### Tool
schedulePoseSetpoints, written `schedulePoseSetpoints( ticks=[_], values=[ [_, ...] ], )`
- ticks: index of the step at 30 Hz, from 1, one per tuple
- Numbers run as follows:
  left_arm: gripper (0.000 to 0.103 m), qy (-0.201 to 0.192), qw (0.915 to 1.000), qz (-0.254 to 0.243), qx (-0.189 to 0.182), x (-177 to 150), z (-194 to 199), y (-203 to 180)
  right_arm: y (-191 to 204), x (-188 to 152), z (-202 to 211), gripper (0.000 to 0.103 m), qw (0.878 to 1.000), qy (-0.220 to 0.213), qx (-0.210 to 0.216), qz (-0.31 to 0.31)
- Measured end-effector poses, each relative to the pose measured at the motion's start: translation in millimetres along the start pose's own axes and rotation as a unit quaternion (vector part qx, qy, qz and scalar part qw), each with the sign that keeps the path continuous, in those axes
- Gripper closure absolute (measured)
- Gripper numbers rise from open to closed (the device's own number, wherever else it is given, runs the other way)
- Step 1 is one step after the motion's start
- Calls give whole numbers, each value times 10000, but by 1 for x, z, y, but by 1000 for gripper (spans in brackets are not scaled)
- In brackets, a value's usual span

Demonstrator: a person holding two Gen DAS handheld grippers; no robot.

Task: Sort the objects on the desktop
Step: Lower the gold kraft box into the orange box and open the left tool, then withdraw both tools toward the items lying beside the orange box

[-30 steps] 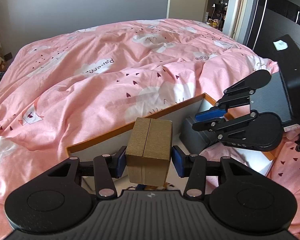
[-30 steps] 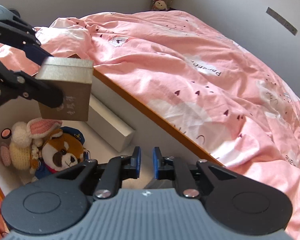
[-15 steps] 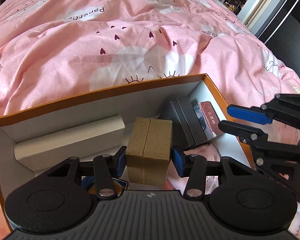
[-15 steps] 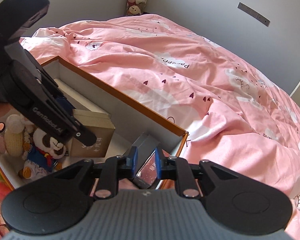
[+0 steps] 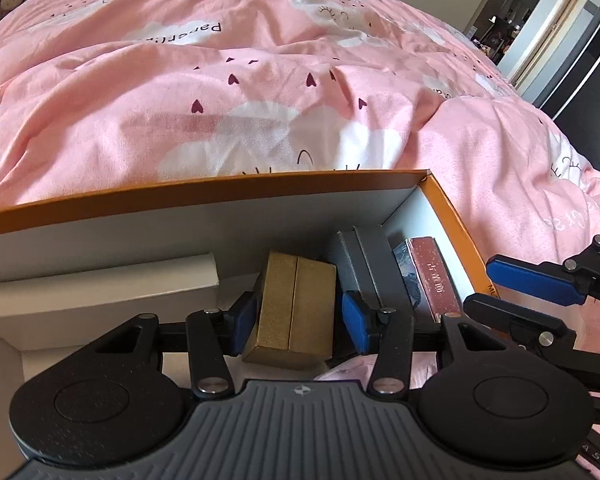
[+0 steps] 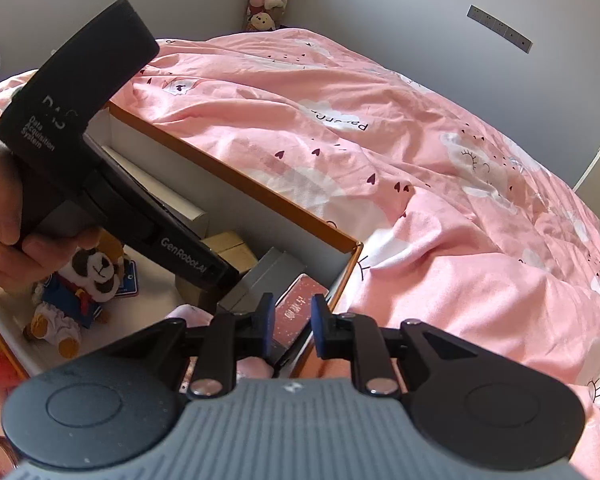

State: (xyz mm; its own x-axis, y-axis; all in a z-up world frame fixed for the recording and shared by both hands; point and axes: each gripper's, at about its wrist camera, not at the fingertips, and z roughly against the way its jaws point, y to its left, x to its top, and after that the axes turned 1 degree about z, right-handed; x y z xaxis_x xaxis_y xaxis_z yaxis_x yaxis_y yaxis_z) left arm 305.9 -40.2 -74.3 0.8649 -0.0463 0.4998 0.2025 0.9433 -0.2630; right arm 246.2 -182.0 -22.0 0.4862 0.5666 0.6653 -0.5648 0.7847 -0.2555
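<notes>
My left gripper (image 5: 298,316) sits low inside the orange-rimmed cardboard box (image 5: 220,188), its blue pads on either side of a gold gift box (image 5: 296,312); a small gap shows at the right pad. The gold box (image 6: 230,246) rests on the box floor beside a grey case (image 5: 364,264) and a red book (image 5: 434,276). My right gripper (image 6: 294,326) hangs slightly open and empty over the box's right end, above the red book (image 6: 298,306).
A long white carton (image 5: 96,292) lies along the box's far wall. A plush panda (image 6: 86,280) and other soft toys lie at the box's left end. The pink duvet (image 5: 260,80) surrounds the box on the bed.
My left gripper has lowered the gold box into the cardboard box and its jaws have loosened. My right gripper has shifted toward the box's right end and parted a little.
</notes>
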Motion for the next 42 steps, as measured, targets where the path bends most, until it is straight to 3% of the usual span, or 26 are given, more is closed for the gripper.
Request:
schedulePoseSetpoints(
  ticks=[3, 8, 12, 17, 26, 34, 42],
  values=[
    [45, 48, 9999, -117, -1, 1, 5, -2, -1, -1, 2, 80, 10000, 20, -21, 31],
    [45, 367, 9990, 188, -182, -1, 13, 11, 1, -5, 5, 80, 10000, 67, -50, 52],
    [60, 523, 9971, 451, -326, -3, 9, 21, 3, -7, 7, 80, 10000, 75, -49, 39],
    [62, 571, 9921, 898, -672, -4, -1, 25, 4, -7, 6, 79, 9999, 95, -66, 51],
    [62, 470, 9957, 644, -462, 2, -4, 17, 3, -8, 1, 79, 9998, 150, -122, 67],
    [62, 57, 9997, 203, -137, -9, 38, 10, 10, -8, 14, 73, 9996, 149, -209, 137],
    [58, -736, 9966, -343, 103, -35, 122, -4, 31, -9, 53, 73, 9997, -195, -145, 3]
  ],
)
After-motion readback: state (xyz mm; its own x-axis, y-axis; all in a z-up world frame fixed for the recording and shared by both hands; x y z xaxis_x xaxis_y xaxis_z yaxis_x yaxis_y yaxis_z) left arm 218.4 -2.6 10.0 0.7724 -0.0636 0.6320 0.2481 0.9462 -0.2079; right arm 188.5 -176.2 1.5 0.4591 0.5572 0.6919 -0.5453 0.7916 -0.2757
